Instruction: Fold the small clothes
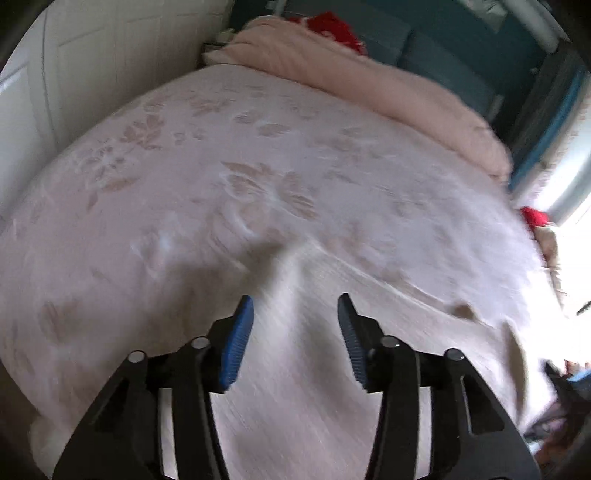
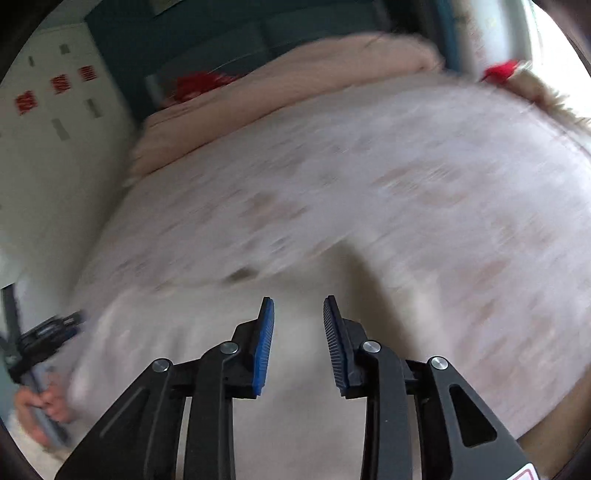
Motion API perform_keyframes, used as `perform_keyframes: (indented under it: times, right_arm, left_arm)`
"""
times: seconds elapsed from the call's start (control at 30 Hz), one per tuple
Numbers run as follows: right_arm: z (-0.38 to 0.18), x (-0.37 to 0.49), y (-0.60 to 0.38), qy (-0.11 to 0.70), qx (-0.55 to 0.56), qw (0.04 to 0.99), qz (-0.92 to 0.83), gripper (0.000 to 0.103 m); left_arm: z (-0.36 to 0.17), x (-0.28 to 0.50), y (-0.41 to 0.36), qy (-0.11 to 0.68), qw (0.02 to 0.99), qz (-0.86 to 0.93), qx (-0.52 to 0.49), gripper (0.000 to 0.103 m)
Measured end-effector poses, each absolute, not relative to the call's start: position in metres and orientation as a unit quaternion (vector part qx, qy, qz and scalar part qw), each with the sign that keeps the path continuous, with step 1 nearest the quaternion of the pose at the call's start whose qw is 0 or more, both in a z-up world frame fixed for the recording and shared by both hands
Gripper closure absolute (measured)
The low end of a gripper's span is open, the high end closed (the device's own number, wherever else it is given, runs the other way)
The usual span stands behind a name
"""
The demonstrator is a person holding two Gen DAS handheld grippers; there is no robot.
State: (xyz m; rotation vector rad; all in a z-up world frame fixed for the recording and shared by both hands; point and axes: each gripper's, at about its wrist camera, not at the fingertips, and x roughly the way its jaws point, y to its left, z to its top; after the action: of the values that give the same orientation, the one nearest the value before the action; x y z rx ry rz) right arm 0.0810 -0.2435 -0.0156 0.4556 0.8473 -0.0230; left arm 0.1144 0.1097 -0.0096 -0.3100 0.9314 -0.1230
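Observation:
A white small garment [image 1: 424, 317] lies spread on the floral bedsheet [image 1: 221, 166] at the near side of the bed. My left gripper [image 1: 295, 299] hovers just above it, its blue pads apart with nothing pinched between them. In the right wrist view the same pale garment [image 2: 207, 317] is blurred and lies below my right gripper [image 2: 298, 299], whose jaws stand a little apart and grip nothing. At that view's left edge a hand [image 2: 40, 402] holds the other gripper beside the garment's edge.
A rolled pink quilt [image 1: 351, 81] lies along the far side of the bed with a red item [image 1: 332, 26] behind it. Another red item [image 1: 533, 216] sits at the right edge near a bright window. White cupboard doors [image 1: 92, 48] stand at the left.

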Motion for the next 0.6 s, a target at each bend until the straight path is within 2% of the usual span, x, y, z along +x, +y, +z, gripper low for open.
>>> perform_keyframes:
  times: [0.13, 0.23, 0.27, 0.33, 0.4, 0.43, 0.47, 0.53, 0.6]
  right_arm:
    - [-0.052, 0.082, -0.168, 0.453, 0.228, 0.858, 0.075, 0.078]
    - [-0.078, 0.080, -0.133, 0.486, 0.162, 0.854, 0.087, 0.087]
    - [-0.086, 0.078, -0.136, 0.487, 0.152, 0.856, 0.081, 0.096]
    - [-0.089, 0.066, -0.165, 0.481, 0.189, 0.853, 0.068, 0.103]
    - [-0.078, 0.049, -0.192, 0.473, 0.204, 0.857, 0.025, 0.102]
    - [-0.073, 0.037, -0.207, 0.465, 0.200, 0.862, -0.007, 0.095]
    - [-0.072, 0.030, -0.217, 0.464, 0.194, 0.864, -0.029, 0.095]
    - [-0.084, 0.015, -0.245, 0.483, 0.195, 0.852, -0.053, 0.103]
    - [-0.081, -0.002, -0.266, 0.478, 0.241, 0.843, -0.055, 0.103]
  left_arm:
    - [-0.034, 0.072, 0.069, 0.488, 0.855, -0.109, -0.142, 0.055]
    - [-0.064, 0.059, 0.054, 0.508, 0.851, -0.099, -0.087, 0.055]
    - [-0.066, 0.054, 0.054, 0.493, 0.862, -0.104, -0.065, 0.055]
    - [-0.063, 0.049, 0.058, 0.488, 0.864, -0.111, -0.053, 0.054]
    - [-0.056, 0.045, 0.073, 0.487, 0.865, -0.098, -0.067, 0.055]
    - [-0.057, 0.048, 0.081, 0.487, 0.866, -0.087, -0.071, 0.055]
    - [-0.061, 0.047, 0.091, 0.492, 0.864, -0.074, -0.080, 0.055]
    - [-0.071, 0.044, 0.105, 0.501, 0.854, -0.079, -0.114, 0.055]
    - [-0.069, 0.037, 0.113, 0.495, 0.855, -0.084, -0.125, 0.057]
